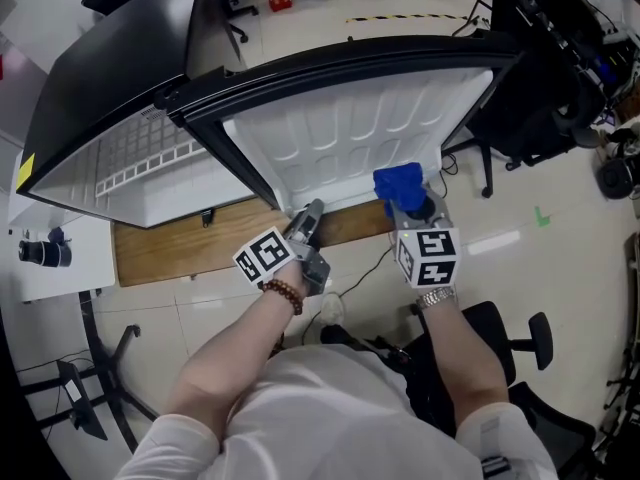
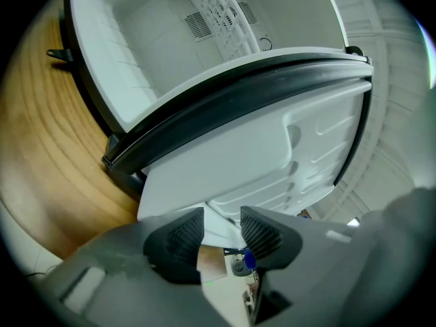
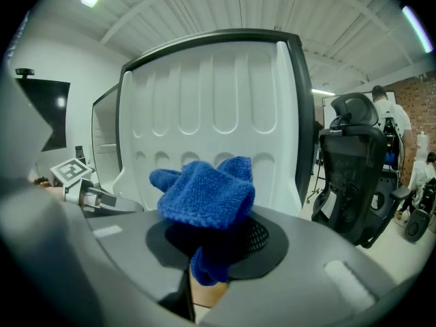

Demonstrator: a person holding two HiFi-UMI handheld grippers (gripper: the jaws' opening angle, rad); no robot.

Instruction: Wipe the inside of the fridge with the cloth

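Note:
The small fridge stands with its door (image 1: 350,138) swung wide, its ribbed white inner liner facing me; the white cavity with a wire shelf (image 1: 150,168) lies to the left. My left gripper (image 1: 310,213) sits at the door's lower edge, and in the left gripper view its jaws (image 2: 221,227) stand apart, the door's (image 2: 272,155) white corner just beyond them and nothing pressed between the pads. My right gripper (image 1: 405,203) is shut on a blue cloth (image 1: 398,183), which bunches up over the jaws (image 3: 214,237) as the cloth (image 3: 204,193) faces the door liner (image 3: 211,107).
A wooden board (image 1: 170,243) lies under the fridge. A black office chair (image 1: 540,108) stands right of the door, also near in the right gripper view (image 3: 354,176), with a person (image 3: 385,107) behind it. A white table (image 1: 60,258) is at the left.

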